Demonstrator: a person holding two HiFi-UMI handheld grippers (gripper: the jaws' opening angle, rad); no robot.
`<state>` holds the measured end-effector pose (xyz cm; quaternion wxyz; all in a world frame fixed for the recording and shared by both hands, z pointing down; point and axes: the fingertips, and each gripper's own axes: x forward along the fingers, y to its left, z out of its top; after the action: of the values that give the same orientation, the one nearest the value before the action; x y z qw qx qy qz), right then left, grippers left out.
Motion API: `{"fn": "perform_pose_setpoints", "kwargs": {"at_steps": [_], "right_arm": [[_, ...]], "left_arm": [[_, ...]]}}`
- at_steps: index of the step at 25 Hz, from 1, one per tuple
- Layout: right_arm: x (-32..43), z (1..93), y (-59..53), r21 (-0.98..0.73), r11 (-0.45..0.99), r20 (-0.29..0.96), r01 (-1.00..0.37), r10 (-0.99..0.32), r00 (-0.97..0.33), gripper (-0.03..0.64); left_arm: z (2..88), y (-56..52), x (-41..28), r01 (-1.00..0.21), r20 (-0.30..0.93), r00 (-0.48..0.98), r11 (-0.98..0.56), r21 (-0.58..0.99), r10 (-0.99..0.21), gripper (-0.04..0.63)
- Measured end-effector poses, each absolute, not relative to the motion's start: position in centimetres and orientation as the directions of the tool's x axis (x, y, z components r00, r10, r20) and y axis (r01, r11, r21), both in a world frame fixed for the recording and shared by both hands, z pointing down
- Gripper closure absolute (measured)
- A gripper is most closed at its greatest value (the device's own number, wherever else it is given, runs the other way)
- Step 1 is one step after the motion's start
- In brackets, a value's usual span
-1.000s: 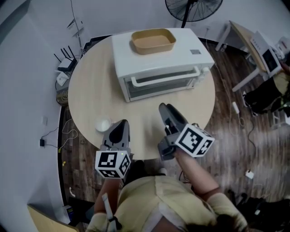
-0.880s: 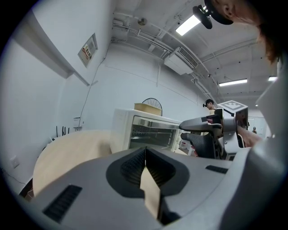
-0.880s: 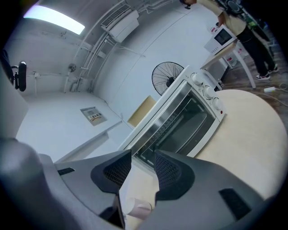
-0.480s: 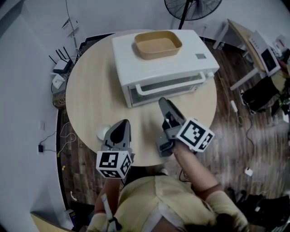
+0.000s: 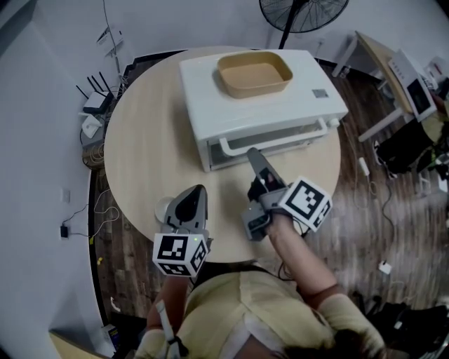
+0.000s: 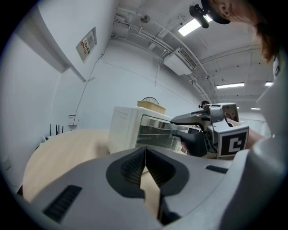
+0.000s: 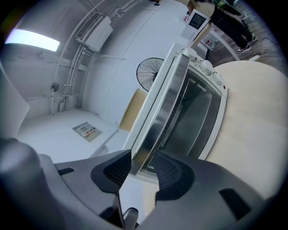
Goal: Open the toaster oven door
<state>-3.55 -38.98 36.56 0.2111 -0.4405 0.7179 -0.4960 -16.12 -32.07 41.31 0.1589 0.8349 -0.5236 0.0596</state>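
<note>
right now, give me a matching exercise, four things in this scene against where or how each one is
Things:
1. left gripper
2. right gripper
3. tan tray
4. fan

Places or states:
a. on top of the toaster oven
b. jaws apart, at the oven door handle
c. beyond the far edge of the table
d. jaws together, nothing held

Pairs: 1-d, 2-b, 3-a, 4-c
</note>
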Motion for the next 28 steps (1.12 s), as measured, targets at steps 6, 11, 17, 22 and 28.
{"fn": "perform_pose_setpoints", "kwargs": {"at_steps": [6, 11, 17, 22, 28], "right_arm": [[-3.8, 36.6, -39.8, -0.903, 0.101, 0.145, -0.418, -0.844, -0.517, 0.480], [-3.9, 36.7, -40.1, -0.902, 0.108, 0.139, -0.419, -0.845, -0.517, 0.480], [-3.9, 36.8, -40.1, -0.908, 0.104, 0.137, -0.405, -0.841, -0.523, 0.480], [-4.0, 36.7, -39.9, -0.914, 0.125, 0.112, -0.387, -0.838, -0.534, 0.480], [-3.7, 36.9, -38.8, -0.915, 0.133, 0.108, -0.381, -0.829, -0.549, 0.482]], "left_arm": [[41.5, -32.4, -16.8, -0.896, 0.269, 0.439, -0.393, 0.209, -0.857, 0.591], [41.3, -32.7, -16.8, -0.894, 0.264, 0.441, -0.397, 0.205, -0.857, 0.591], [41.2, -32.7, -16.1, -0.889, 0.268, 0.455, -0.414, 0.198, -0.849, 0.591], [41.1, -32.6, -15.8, -0.891, 0.270, 0.452, -0.412, 0.191, -0.850, 0.591], [40.7, -32.0, -15.4, -0.897, 0.267, 0.440, -0.405, 0.179, -0.857, 0.591]]}}
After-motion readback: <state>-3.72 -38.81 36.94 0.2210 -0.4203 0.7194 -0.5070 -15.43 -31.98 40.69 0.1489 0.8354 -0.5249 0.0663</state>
